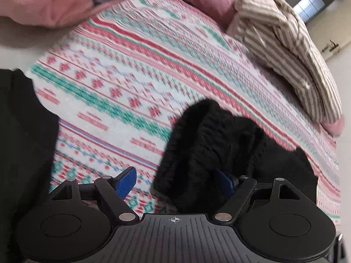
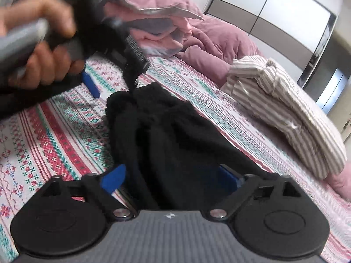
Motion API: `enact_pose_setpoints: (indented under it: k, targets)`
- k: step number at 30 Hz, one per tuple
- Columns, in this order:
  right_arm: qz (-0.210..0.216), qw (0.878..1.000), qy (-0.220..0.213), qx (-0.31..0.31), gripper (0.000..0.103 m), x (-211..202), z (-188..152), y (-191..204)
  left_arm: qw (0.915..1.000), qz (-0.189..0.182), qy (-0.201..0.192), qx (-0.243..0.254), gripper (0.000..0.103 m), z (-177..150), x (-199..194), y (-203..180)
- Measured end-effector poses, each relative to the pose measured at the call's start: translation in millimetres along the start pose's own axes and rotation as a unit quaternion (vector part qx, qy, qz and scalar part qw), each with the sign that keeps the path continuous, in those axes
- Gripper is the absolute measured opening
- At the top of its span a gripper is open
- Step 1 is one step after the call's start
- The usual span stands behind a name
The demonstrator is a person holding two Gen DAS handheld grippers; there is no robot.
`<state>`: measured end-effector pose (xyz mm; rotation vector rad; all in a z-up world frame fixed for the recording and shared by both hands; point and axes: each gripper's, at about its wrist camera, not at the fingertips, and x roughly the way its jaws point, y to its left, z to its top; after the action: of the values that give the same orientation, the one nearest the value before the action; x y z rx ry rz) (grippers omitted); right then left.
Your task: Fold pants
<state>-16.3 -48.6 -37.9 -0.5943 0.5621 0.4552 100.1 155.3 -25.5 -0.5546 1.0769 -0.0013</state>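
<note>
Black pants [image 1: 208, 149] lie bunched in a heap on the patterned bedsheet [image 1: 109, 87]. In the left wrist view my left gripper [image 1: 175, 182] is open; its left pad [image 1: 126, 182] hangs over bare sheet and its right pad [image 1: 223, 182] sits at the heap's near edge. My right gripper [image 2: 171, 180] is wide open, with the near end of the pants [image 2: 175, 142] lying between its blue pads [image 2: 114, 179]. The right wrist view also shows a hand [image 2: 43, 50] holding the left gripper [image 2: 114, 88] above the heap's far end, one finger touching the cloth.
A folded striped garment [image 2: 285, 109] lies on the bed to the right. A pink duvet [image 2: 208, 41] and pink clothes are piled at the back. Wardrobe doors [image 2: 274, 17] stand behind the bed. Dark fabric [image 1: 22, 142] fills the left edge of the left wrist view.
</note>
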Motion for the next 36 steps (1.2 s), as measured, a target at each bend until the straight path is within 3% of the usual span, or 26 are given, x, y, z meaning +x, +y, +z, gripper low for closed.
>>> enact_pose_setpoints:
  k: [4, 9, 12, 16, 20, 22, 26, 32, 36]
  targets:
    - [-0.038, 0.999, 0.02, -0.018, 0.103, 18.6, 11.8, 33.5, 0.9997, -0.003, -0.009, -0.024, 0.079, 13.7, -11.5, 17.1]
    - [-0.121, 0.992, 0.047, -0.014, 0.103, 45.7, 34.7, 69.0, 0.9976, -0.027, 0.008, -0.063, 0.078, 23.3, -14.9, 40.3]
    - [-0.125, 0.989, 0.078, -0.017, 0.103, 66.8, 42.4, 83.8, 0.9957, -0.034, 0.011, -0.085, 0.078, 23.4, -19.1, 54.8]
    - [-0.176, 0.98, 0.087, -0.046, 0.103, 83.5, 51.6, 95.0, 0.9945, -0.034, 0.002, -0.099, 0.078, 24.4, -26.0, 67.7]
    - [-0.189, 0.977, 0.097, -0.011, 0.103, 94.7, 54.3, 92.6, 0.9925, -0.051, 0.01, -0.111, 0.078, 28.2, -25.5, 76.3]
    - [-0.187, 0.978, 0.095, -0.003, 0.103, 98.2, 54.7, 90.9, 0.9905, -0.063, 0.012, -0.122, 0.078, 31.0, -25.8, 78.4]
    - [-0.16, 0.979, 0.101, 0.072, 0.103, 107.1, 57.6, 68.8, 0.9885, -0.077, 0.012, -0.13, 0.078, 35.2, -25.1, 75.7]
    - [-0.113, 0.981, 0.077, 0.137, 0.102, 96.9, 53.5, 54.1, 0.9883, -0.083, 0.017, -0.127, 0.078, 36.2, -20.7, 68.7]
    - [-0.044, 0.962, 0.036, 0.266, 0.091, 75.5, 42.6, 11.7, 0.9889, -0.077, 0.017, -0.126, 0.078, 34.8, -19.9, 67.4]
